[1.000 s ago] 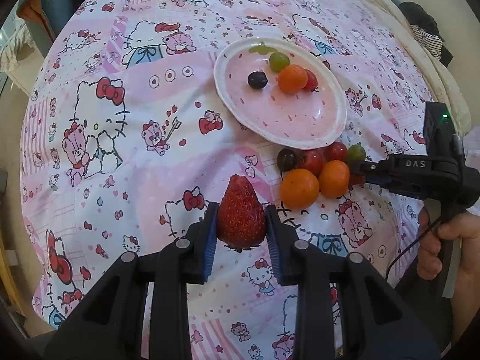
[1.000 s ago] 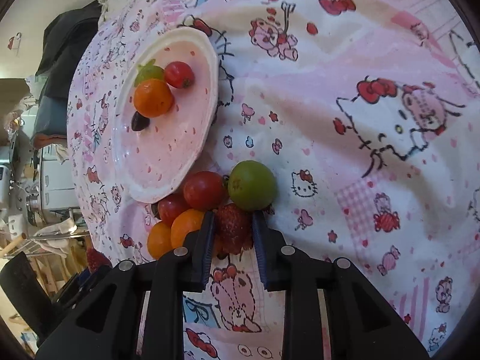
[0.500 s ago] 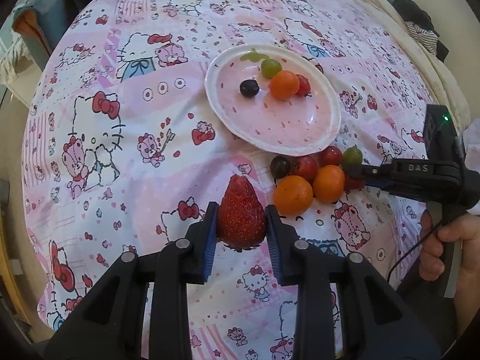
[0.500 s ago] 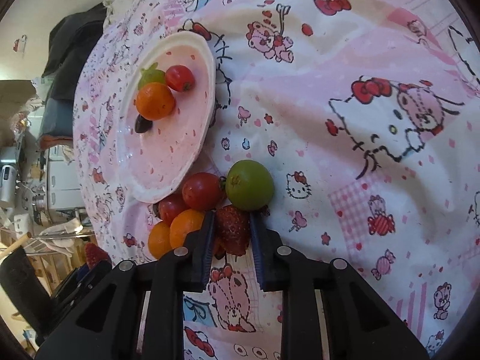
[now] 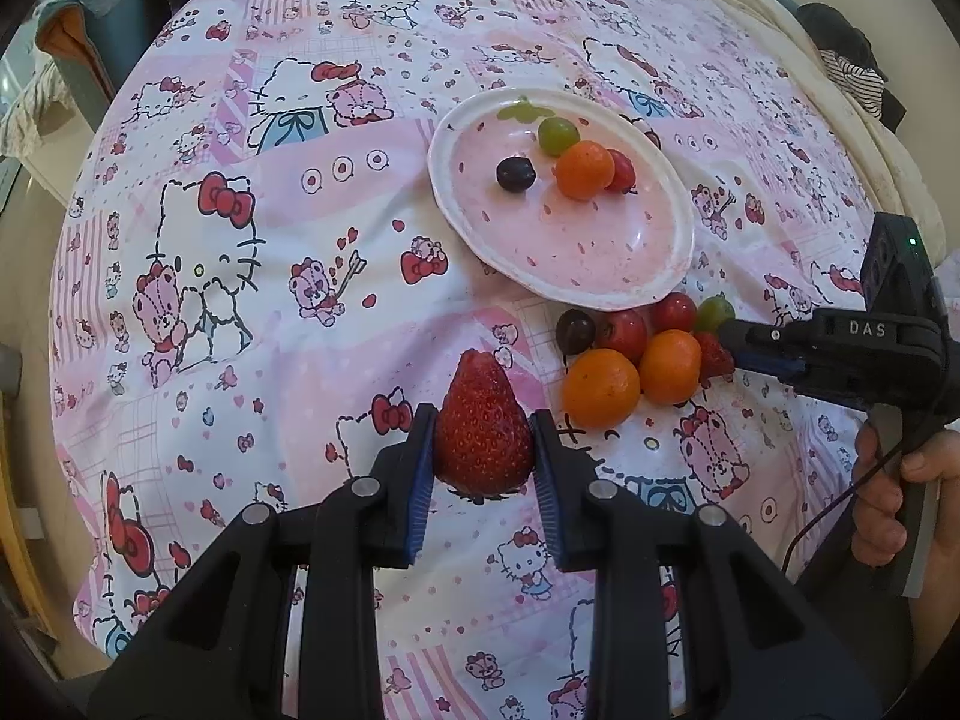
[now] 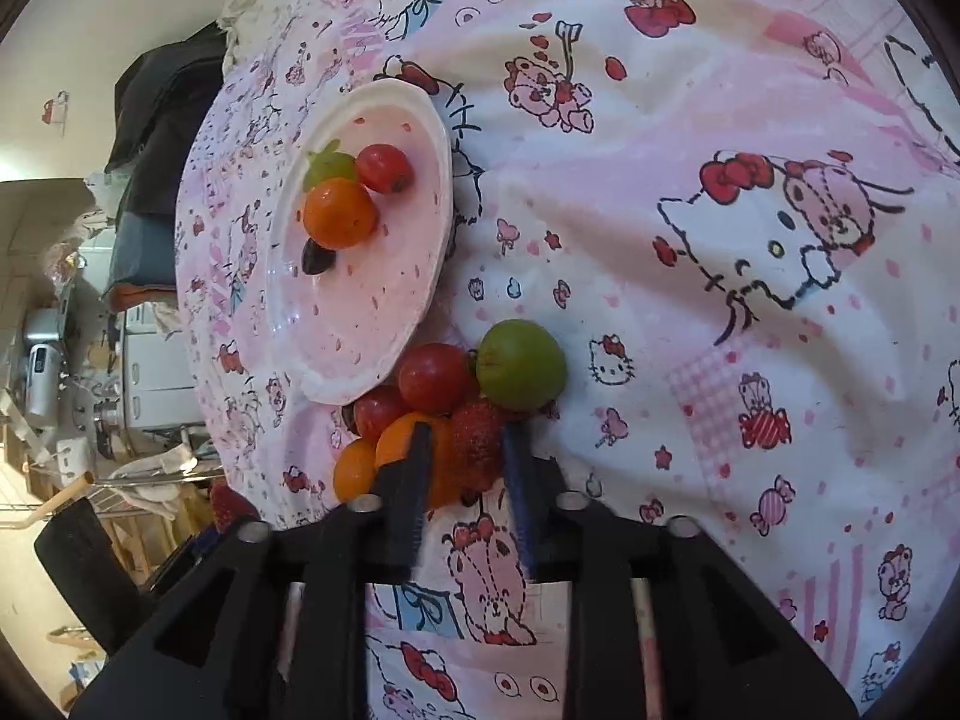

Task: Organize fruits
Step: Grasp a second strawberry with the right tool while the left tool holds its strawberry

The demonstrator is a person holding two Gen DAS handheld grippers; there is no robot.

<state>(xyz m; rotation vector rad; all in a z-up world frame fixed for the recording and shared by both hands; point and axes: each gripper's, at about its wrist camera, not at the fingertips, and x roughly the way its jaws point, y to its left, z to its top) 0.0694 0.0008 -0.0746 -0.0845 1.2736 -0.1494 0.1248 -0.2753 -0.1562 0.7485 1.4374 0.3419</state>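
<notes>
holding large strawberry (image 5: 483, 426) clenched in left gripper (image 5: 483, 444) for plating; right gripper (image 6: 465, 456) jaws opening around small strawberry (image 6: 474, 444), 6 o'clock of plate (image 6: 384, 384).

Dark grape (image 6: 316, 257) (half behind orange (image 6: 339, 213))

Left tool (image 5: 483, 450) grips a strawberry (image 5: 483, 427) above the tablecloth (image 5: 288, 312).

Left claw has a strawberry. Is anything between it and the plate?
Nothing visible. The left claw grips the strawberry, and only bare tablecloth lies toward the plate. The loose fruit pile sits off to the right.
</notes>
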